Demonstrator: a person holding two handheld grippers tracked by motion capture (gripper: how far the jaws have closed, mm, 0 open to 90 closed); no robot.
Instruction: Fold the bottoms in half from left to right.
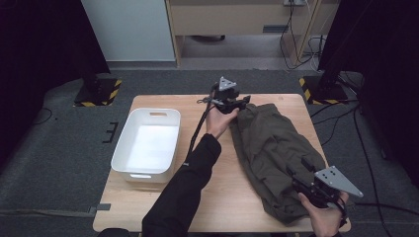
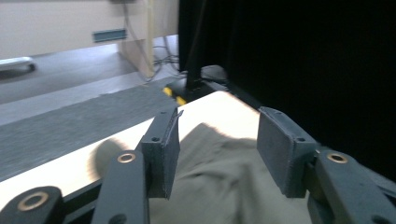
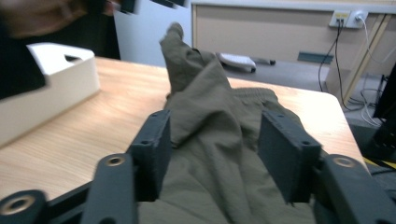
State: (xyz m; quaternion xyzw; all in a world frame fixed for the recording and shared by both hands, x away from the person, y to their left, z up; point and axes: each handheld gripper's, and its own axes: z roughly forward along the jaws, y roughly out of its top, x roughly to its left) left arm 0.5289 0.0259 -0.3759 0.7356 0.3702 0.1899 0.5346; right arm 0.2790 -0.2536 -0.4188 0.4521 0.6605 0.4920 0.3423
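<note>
On the wooden surface (image 1: 163, 207) we see an olive garment (image 1: 272, 153) lying crumpled along the right side, with a white bin (image 1: 123, 148) at the left. Our left gripper (image 1: 232, 104) at its far end and right gripper (image 1: 301, 185) at its near end both have fingers apart, clamping nothing.

right claw (image 3: 212, 156) with pads parted, olive-green garment (image 3: 212, 121) lying between them and rising to a peak beyond, white bin (image 3: 46, 88) off to its left, wooden surface (image 3: 93, 126) beneath
</note>
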